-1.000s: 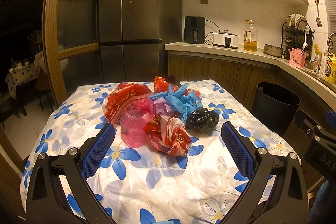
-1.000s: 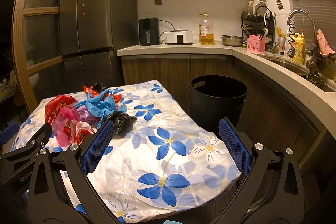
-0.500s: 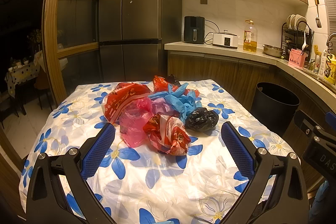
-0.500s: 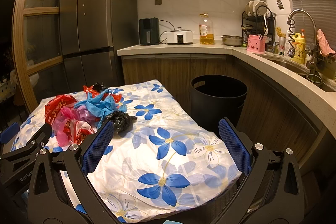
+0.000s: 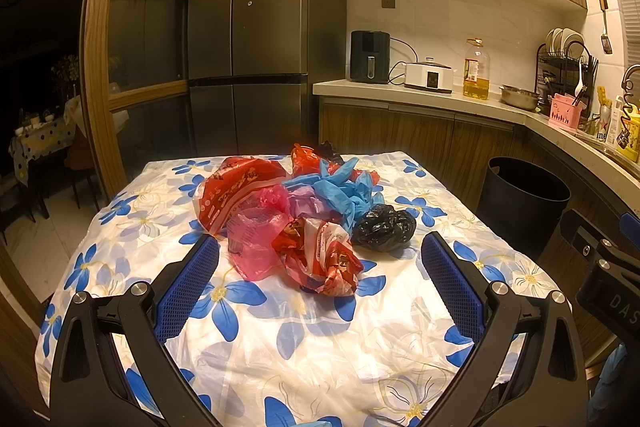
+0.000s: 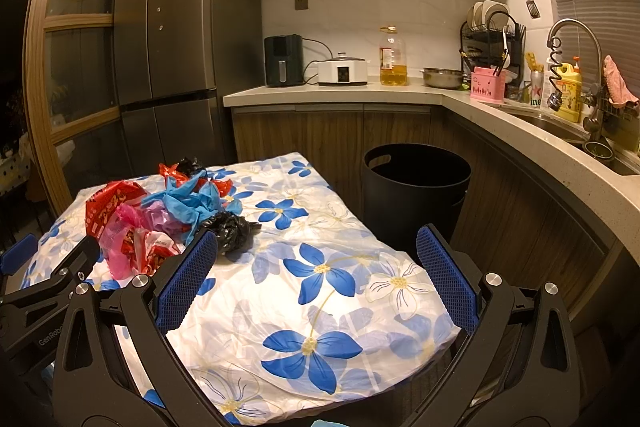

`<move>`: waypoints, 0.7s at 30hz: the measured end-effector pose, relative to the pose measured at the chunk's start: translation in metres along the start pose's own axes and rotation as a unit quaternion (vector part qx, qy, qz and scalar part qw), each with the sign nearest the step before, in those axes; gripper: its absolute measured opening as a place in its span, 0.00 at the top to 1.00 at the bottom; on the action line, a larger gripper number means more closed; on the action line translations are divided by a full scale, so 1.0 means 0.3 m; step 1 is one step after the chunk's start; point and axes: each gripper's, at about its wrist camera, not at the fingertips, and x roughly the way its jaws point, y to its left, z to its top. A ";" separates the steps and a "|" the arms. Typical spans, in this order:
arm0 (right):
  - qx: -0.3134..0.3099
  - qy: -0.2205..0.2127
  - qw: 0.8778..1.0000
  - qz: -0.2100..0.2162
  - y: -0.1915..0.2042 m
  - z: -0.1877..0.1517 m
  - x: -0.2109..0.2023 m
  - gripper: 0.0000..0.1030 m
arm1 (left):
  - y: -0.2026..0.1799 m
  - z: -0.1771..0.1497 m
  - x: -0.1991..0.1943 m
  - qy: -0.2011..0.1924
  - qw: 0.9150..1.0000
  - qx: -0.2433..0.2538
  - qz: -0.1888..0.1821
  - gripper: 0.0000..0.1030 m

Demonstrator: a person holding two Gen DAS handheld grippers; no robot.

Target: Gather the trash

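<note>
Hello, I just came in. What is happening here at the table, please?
A person holds a gripper in each hand over a table with a flowered cloth. A pile of crumpled plastic bags lies on it, with a black bag at its edge. The left gripper faces the pile and the right gripper faces bare cloth; both have open jaws and hold nothing. A black bin stands beside the table. No trash is picked up yet.

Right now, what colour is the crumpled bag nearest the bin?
Black. The crumpled bag sits at the pile's bin-side edge; the left wrist view shows it best.
</note>
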 end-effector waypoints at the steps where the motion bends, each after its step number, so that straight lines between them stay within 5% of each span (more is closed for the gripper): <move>1: 0.000 0.000 1.000 0.000 0.000 0.000 0.000 0.04 | 0.000 0.002 -0.001 0.000 1.000 0.000 0.000 0.05; 21: 0.000 0.000 1.000 0.001 -0.003 -0.001 0.001 0.04 | 0.003 0.001 0.000 0.000 1.000 -0.002 -0.001 0.05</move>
